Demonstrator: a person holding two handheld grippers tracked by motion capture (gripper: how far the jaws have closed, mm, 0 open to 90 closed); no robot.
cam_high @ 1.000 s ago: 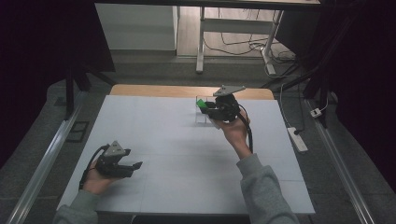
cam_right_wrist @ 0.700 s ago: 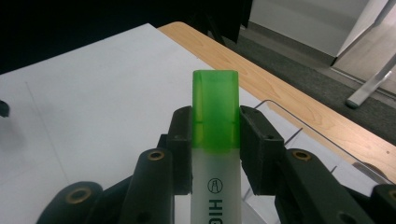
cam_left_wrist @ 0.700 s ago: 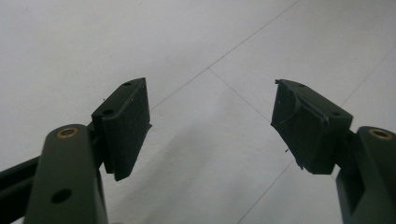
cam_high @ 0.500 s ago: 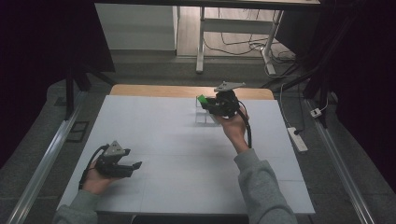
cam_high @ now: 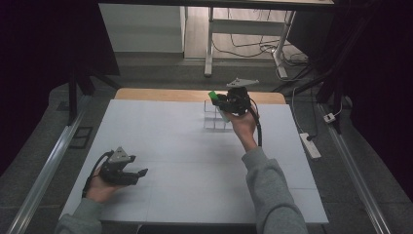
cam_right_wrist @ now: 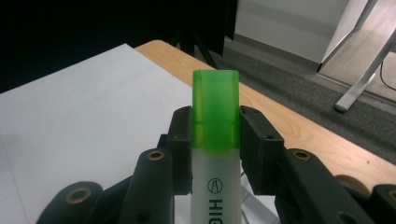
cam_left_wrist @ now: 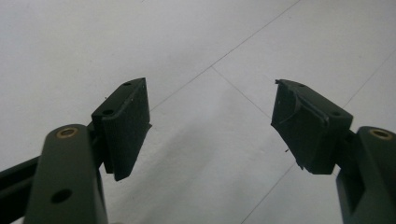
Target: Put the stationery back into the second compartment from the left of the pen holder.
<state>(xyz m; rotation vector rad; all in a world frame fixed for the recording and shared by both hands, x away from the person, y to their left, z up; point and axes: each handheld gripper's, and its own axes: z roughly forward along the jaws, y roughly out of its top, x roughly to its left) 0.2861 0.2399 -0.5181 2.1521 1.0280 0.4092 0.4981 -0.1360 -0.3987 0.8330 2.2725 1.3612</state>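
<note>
the right gripper [cam_right_wrist: 215, 140] squeezes the green pen [cam_right_wrist: 215, 126] above the clear box [cam_high: 214, 117], prob to drop it in, while the left gripper [cam_left_wrist: 212, 121] sits open w/ nothing in it.

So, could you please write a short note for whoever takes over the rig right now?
Right gripper: shut on the green highlighter, cap end forward, held above the far part of the table, over a clear rack of compartments.
Left gripper: open, empty, low over the near left of the table.
Done: highlighter picked up.
Left: probably to set it down, perhaps in the rack; which compartment can't be told.
</note>
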